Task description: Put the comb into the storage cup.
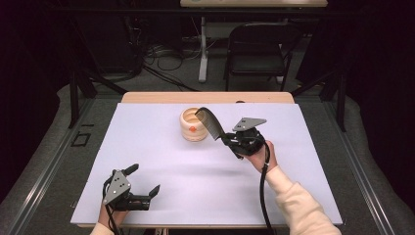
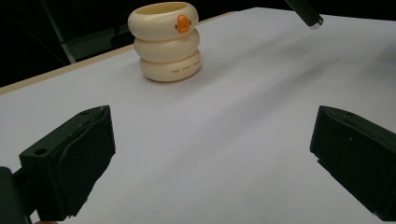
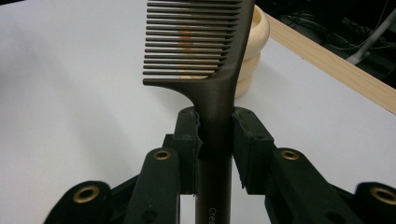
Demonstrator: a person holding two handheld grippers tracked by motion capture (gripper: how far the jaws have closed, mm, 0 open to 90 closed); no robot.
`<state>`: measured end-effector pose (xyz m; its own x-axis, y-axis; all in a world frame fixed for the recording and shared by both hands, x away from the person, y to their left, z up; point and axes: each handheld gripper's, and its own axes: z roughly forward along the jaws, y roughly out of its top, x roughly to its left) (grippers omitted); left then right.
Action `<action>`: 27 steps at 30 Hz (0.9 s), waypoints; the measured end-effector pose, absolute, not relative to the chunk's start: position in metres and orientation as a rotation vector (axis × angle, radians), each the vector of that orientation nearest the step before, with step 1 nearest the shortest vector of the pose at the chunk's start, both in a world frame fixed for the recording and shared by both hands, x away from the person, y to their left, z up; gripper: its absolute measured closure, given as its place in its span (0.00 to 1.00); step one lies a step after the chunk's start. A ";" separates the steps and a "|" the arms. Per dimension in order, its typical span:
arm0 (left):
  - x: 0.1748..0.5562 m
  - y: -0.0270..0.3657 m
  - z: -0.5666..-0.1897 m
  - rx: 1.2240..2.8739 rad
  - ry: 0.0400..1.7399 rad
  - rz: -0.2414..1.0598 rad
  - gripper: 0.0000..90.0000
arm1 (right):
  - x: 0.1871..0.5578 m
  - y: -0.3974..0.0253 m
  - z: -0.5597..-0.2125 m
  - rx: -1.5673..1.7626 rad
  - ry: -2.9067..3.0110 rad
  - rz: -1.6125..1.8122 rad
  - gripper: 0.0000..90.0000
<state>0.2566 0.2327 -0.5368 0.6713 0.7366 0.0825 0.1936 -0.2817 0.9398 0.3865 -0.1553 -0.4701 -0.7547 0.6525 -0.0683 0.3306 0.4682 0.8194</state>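
Left claw [image 1: 144,180] sits nearest, jaws wide apart, holding nothing, low over the white tabletop [image 1: 161,161]. The comb [image 1: 209,122] is clamped by its handle in the right claw [image 1: 228,140], teeth end reaching over the cream ringed cup [image 1: 192,124].

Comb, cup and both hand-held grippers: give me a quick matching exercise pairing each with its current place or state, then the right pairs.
Things:
1. comb
2. cream cup
3. left hand-held gripper
4. right hand-held gripper

States:
A. open, near the front edge of the table
B. stands at the far middle of the white mat, an orange mark on its side
C. clamped by its handle, teeth end beside the cup's rim
D. shut on a dark handle

Pairs: 1-C, 2-B, 3-A, 4-D
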 end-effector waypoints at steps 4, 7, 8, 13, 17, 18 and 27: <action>0.257 0.233 -0.537 1.815 0.744 0.632 0.00 | 0.387 -0.155 -0.469 0.825 2.341 1.198 0.80; 0.257 0.233 -0.537 1.815 0.743 0.633 0.00 | 0.388 -0.156 -0.467 0.828 2.336 1.202 0.80; 0.257 0.233 -0.537 1.817 0.742 0.632 0.00 | 0.389 -0.155 -0.467 0.827 2.332 1.203 0.80; 0.257 0.233 -0.537 1.816 0.740 0.636 0.00 | 0.390 -0.152 -0.465 0.816 2.332 1.202 0.80; 0.257 0.233 -0.537 1.816 0.742 0.633 0.00 | 0.392 -0.149 -0.463 0.810 2.332 1.207 0.80; 0.257 0.233 -0.537 1.814 0.740 0.634 0.00 | 0.393 -0.148 -0.463 0.805 2.334 1.206 0.80; 0.257 0.233 -0.537 1.816 0.741 0.631 0.00 | 0.395 -0.141 -0.460 0.789 2.334 1.219 0.80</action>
